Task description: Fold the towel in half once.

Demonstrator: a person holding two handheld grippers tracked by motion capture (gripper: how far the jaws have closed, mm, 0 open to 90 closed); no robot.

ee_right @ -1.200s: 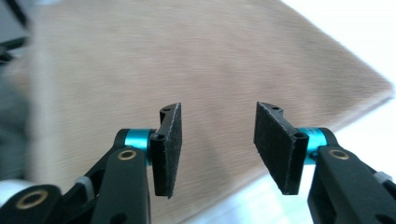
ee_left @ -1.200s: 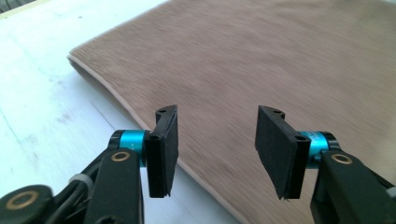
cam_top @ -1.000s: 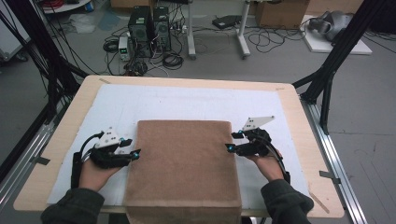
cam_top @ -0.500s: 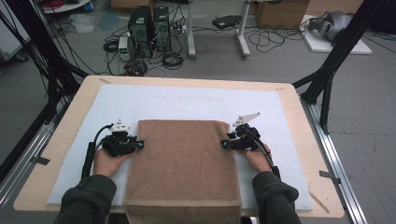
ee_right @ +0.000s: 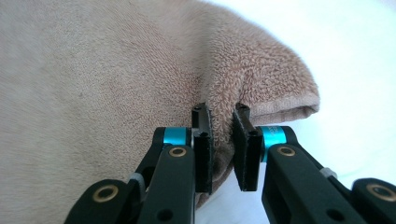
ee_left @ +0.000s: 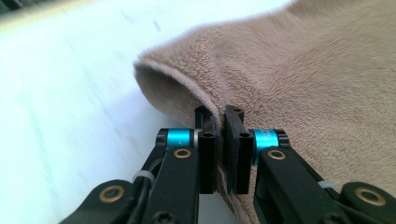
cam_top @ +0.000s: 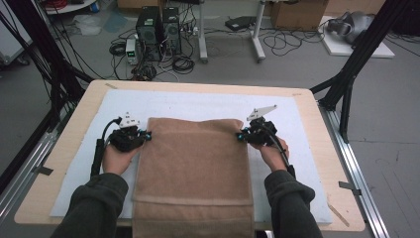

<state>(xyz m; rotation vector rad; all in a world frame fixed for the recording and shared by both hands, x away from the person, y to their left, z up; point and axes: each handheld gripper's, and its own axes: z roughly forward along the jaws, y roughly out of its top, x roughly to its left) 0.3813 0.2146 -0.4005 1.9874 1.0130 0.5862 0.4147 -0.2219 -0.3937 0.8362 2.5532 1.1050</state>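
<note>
Grey concrete floor (cam_top: 386,124) behind the table, w/ a tangle of cables (cam_top: 183,62), two black PC towers (cam_top: 159,25), cardboard boxes (cam_top: 297,12) at the back and black frame struts (cam_top: 354,74) on both sides. The wooden table (cam_top: 69,148) is covered almost edge to edge by a white mat (cam_top: 198,106). On the mat lies a folded brown towel (cam_top: 193,168), centred, running from mid-table to the near edge & hanging over it; a stitched band crosses it near the person's side. Two dark-sleeved forearms (cam_top: 94,208) come in from the bottom. The left gripper (cam_top: 146,135) sits at the towel's far left corner, the right gripper (cam_top: 240,135) at the far right corner, each w/ a grey plate on top and a cable trailing back along the hand. From above you can't make out the jaws. The left gripper view settles it: the left gripper (ee_left: 219,140) has its jaws nearly together, pinching the towel's (ee_left: 303,70) rolled edge, corner lifted in a soft fold off the white mat (ee_left: 60,116). The right gripper view likewise: the right gripper (ee_right: 222,144) clamps a thick ridge of towel (ee_right: 93,93) between narrow-set jaws, folded layers showing at the corner, the mat (ee_right: 355,70) bright beyond.
</note>
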